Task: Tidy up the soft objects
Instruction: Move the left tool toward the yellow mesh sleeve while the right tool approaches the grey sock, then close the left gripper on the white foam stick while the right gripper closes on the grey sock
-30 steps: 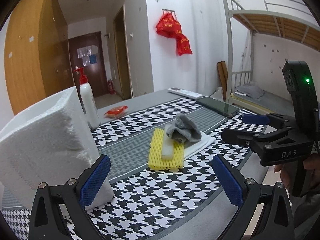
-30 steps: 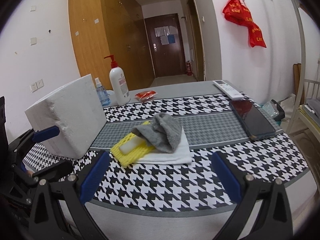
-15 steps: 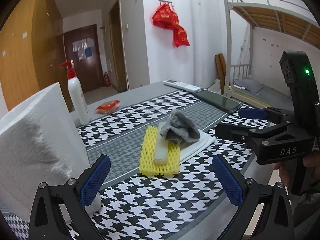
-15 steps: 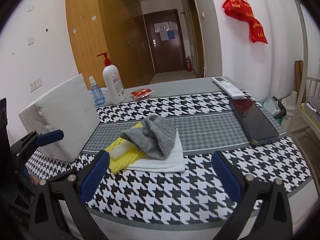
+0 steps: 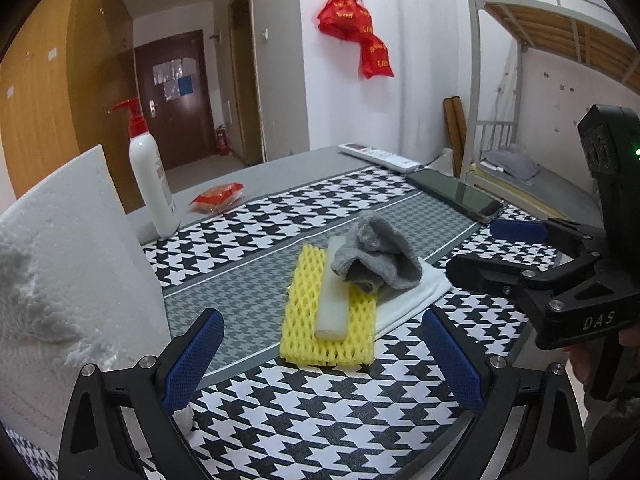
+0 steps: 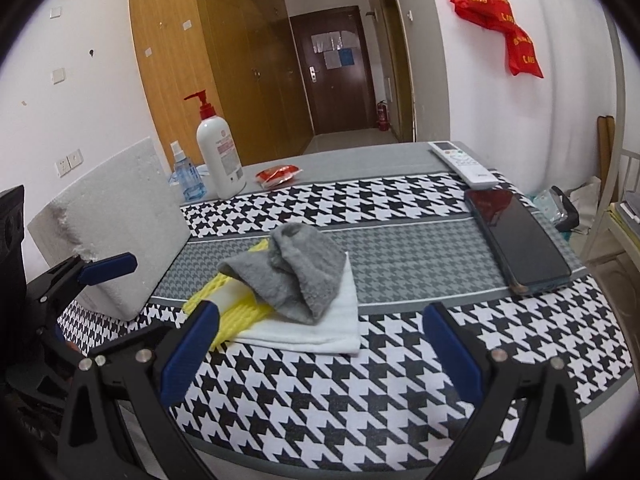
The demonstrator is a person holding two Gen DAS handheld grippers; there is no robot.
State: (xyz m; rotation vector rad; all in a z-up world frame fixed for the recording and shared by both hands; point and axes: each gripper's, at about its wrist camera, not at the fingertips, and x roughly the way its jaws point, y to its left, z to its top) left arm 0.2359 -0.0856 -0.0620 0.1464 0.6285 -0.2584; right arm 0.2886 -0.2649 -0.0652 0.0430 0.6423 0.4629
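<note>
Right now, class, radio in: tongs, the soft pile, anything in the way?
Left tongs open, empty. Right tongs open, empty. Grey sock on yellow net and white cloth, untouched. Foam block beside the pile; approach clear.

The table (image 6: 400, 152) has a flat grey top that does not shine. A cloth mat (image 6: 400, 360) with black and white shapes lies on it. The grey sock (image 5: 378, 256) looks soft and fuzzy. Under it lies a yellow foam net (image 5: 304, 300) full of little holes, with a smooth white foam stick (image 5: 332, 300) on top. The white folded cloth (image 6: 320, 332) looks soft. The big white foam block (image 6: 116, 224) on the left is rough and crumbly at its edge. The pump bottle (image 6: 220, 152) is smooth, shiny plastic. The dark phone (image 6: 516, 236) on the right is glossy like glass. The gripper fingers (image 5: 192, 356) are black plastic with bumpy blue pads. The far cupboard (image 6: 192, 40) is smooth brown wood
</note>
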